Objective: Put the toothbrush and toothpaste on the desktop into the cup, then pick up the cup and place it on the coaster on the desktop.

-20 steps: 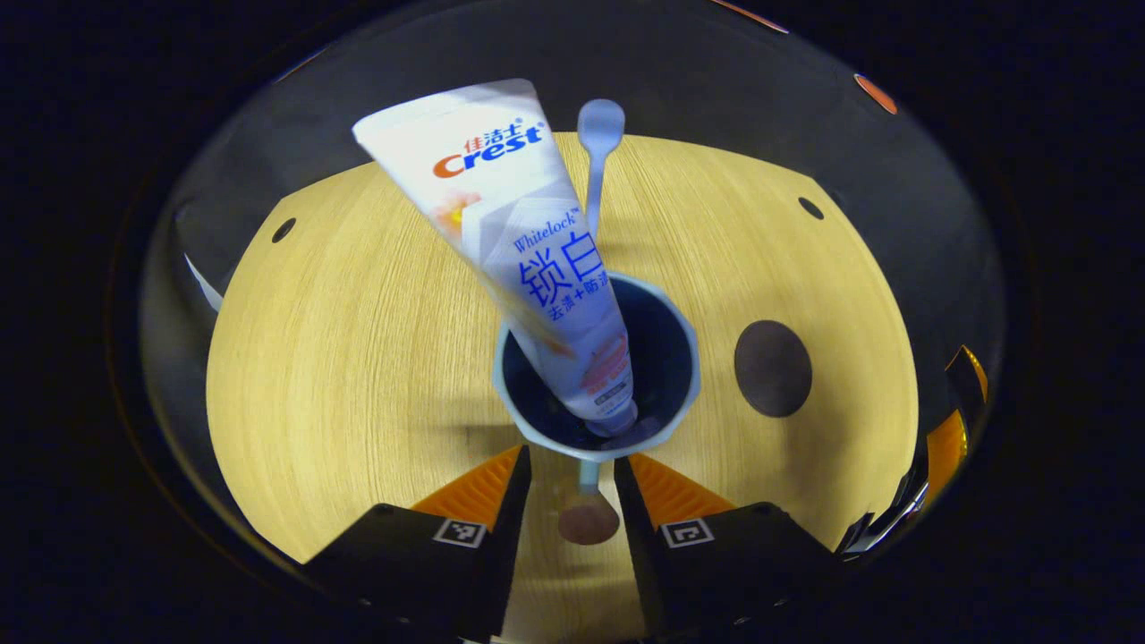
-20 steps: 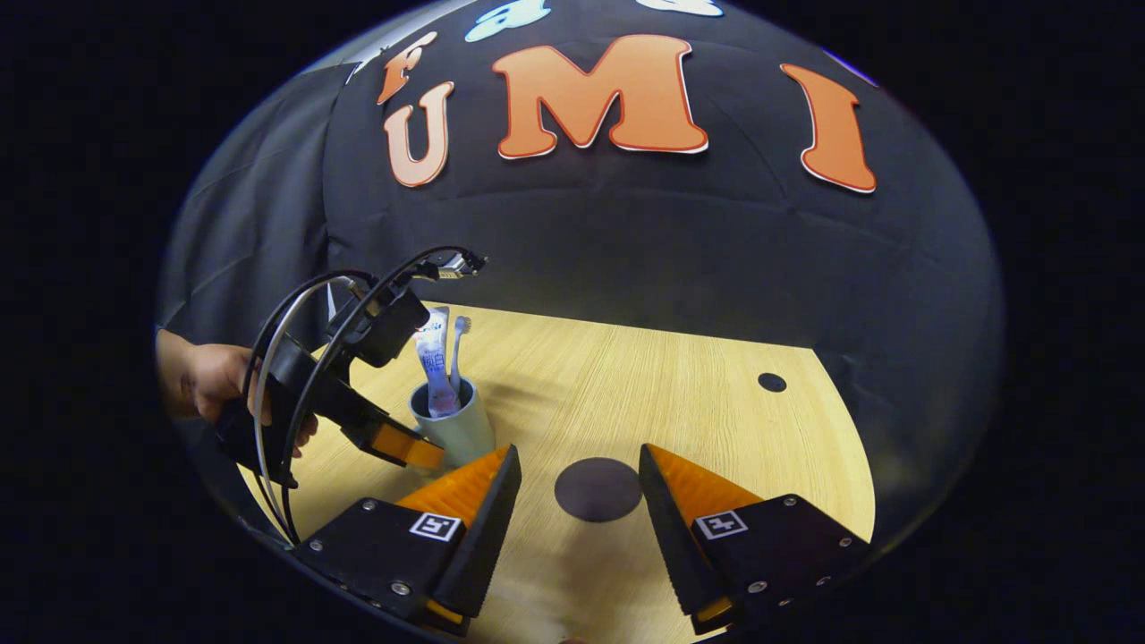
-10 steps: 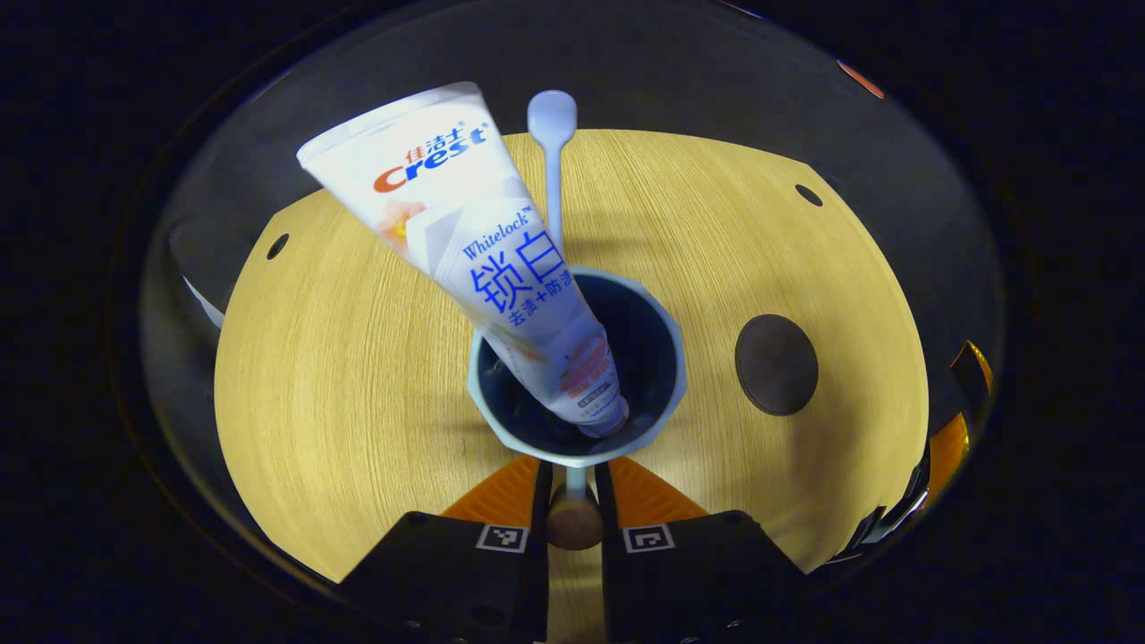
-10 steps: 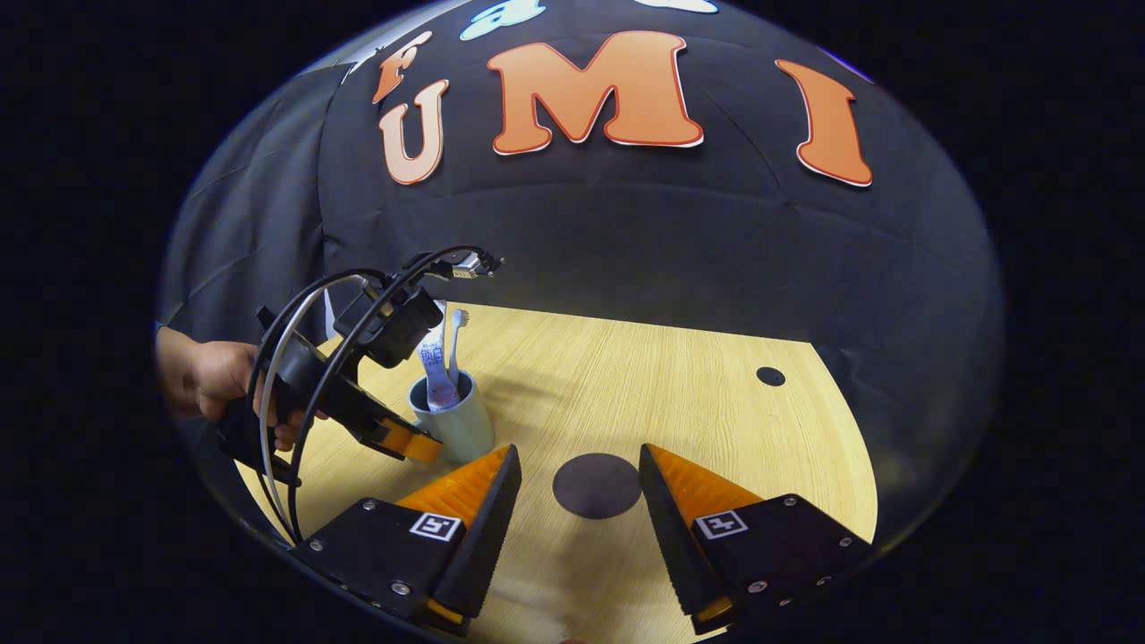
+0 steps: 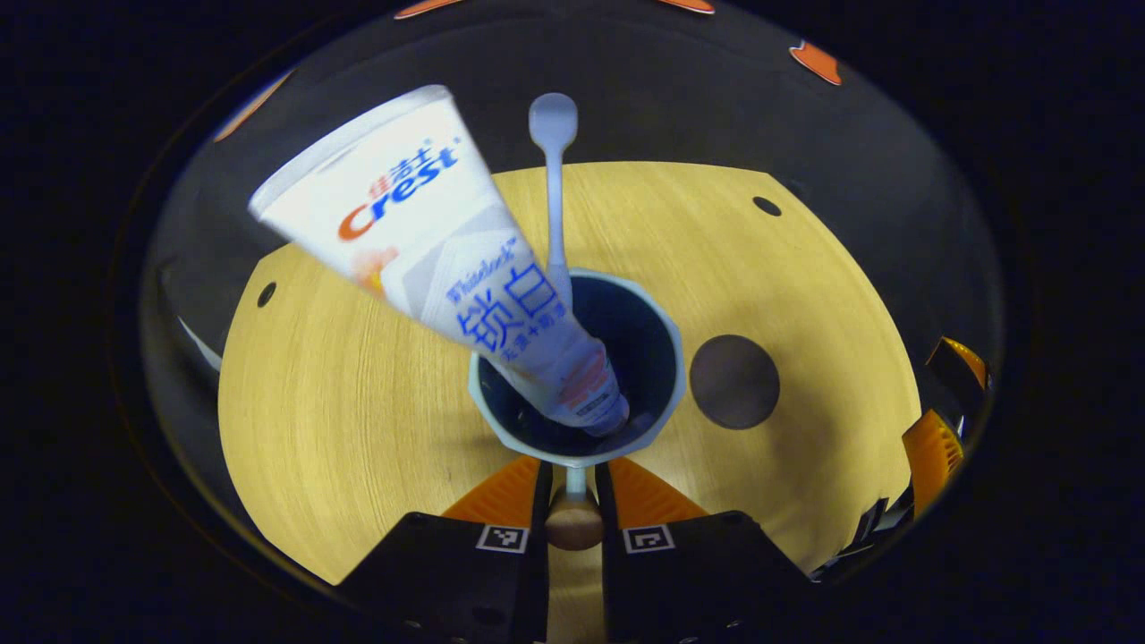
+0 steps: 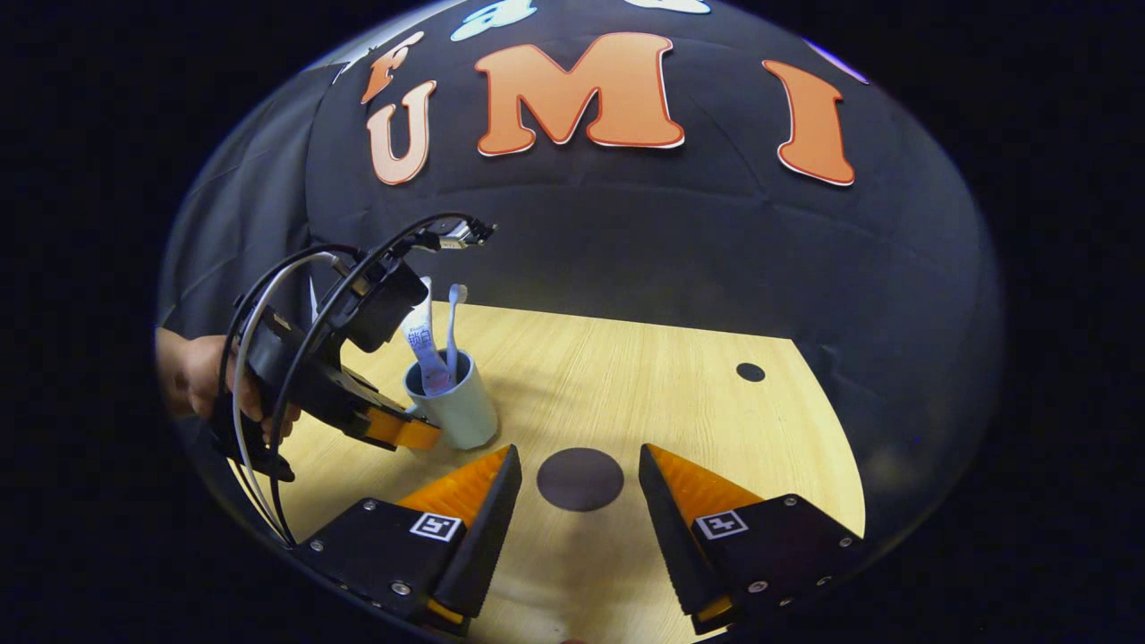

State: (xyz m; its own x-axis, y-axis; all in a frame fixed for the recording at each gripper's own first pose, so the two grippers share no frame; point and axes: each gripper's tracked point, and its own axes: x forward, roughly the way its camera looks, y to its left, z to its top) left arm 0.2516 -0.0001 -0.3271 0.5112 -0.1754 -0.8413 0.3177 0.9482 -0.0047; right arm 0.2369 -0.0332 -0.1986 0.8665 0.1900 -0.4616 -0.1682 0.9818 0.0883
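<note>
Wooden desktop [image 6: 626, 376] under left tool [image 5: 572, 487] (tilted down) pinching cup [image 5: 577, 367] handle.

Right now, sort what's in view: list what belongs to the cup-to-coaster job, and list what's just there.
Job things:
- cup, handle pinched by the left gripper
- toothpaste, in the cup
- toothbrush, in the cup
- coaster, bare
- right gripper, open above the coaster

Just there:
- desktop
- desktop holes

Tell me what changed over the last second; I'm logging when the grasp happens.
The left tongs closed from open onto the cup's handle and have begun moving the cup toward the coaster. The toothpaste and toothbrush stayed in the cup; the right tongs stayed open, hovering over the coaster.
</note>
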